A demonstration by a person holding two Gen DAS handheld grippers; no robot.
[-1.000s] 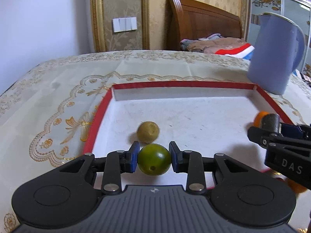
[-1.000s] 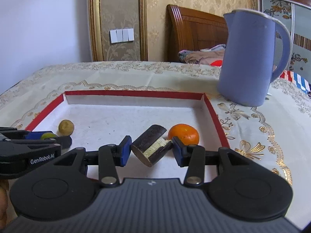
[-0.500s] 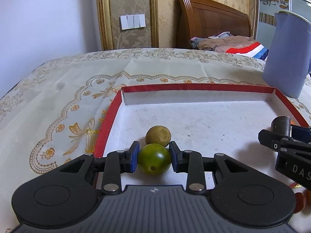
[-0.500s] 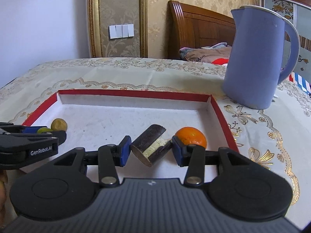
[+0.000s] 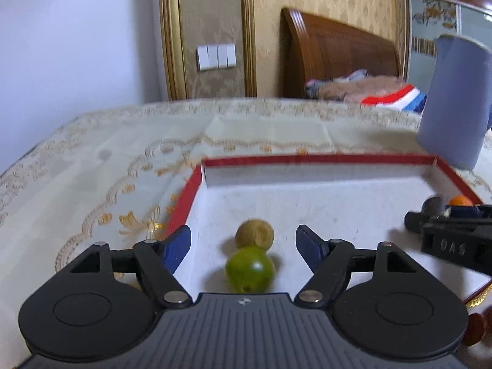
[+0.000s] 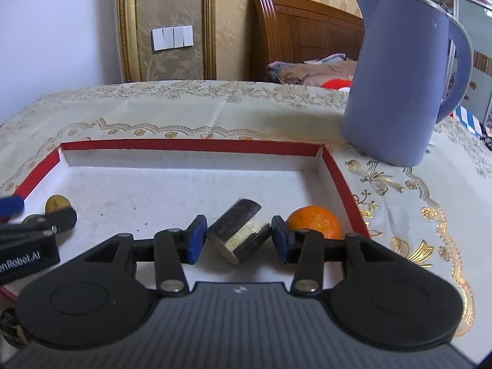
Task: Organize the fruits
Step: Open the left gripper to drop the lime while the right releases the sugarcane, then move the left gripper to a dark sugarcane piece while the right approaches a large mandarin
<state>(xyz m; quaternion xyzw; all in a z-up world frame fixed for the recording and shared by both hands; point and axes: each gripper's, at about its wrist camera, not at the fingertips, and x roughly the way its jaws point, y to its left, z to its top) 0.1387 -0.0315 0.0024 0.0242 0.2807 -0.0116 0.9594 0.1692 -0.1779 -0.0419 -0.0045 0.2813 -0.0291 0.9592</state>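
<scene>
A white tray with a red rim [image 5: 307, 160] [image 6: 190, 146] lies on the tablecloth. My left gripper [image 5: 243, 243] is open over its near left part. A green round fruit [image 5: 249, 272] lies free in the tray between the blue pads, touching a tan round fruit [image 5: 254, 234] just behind it. My right gripper [image 6: 236, 236] is shut on a dark sugarcane piece with a pale cut face [image 6: 236, 230], held tilted over the tray's near right. An orange [image 6: 313, 220] lies in the tray behind the right pad. The right gripper [image 5: 446, 240] also shows in the left wrist view.
A tall blue kettle [image 6: 402, 83] [image 5: 455, 98] stands on the cloth past the tray's far right corner. The embroidered tablecloth [image 6: 184, 107] covers the table. A wooden headboard and bedding lie behind. Reddish round things [image 5: 476, 329] sit outside the tray's near right edge.
My left gripper has opened and let go of the green fruit, which now lies in the tray against the tan one. The right gripper still holds the sugarcane piece.
</scene>
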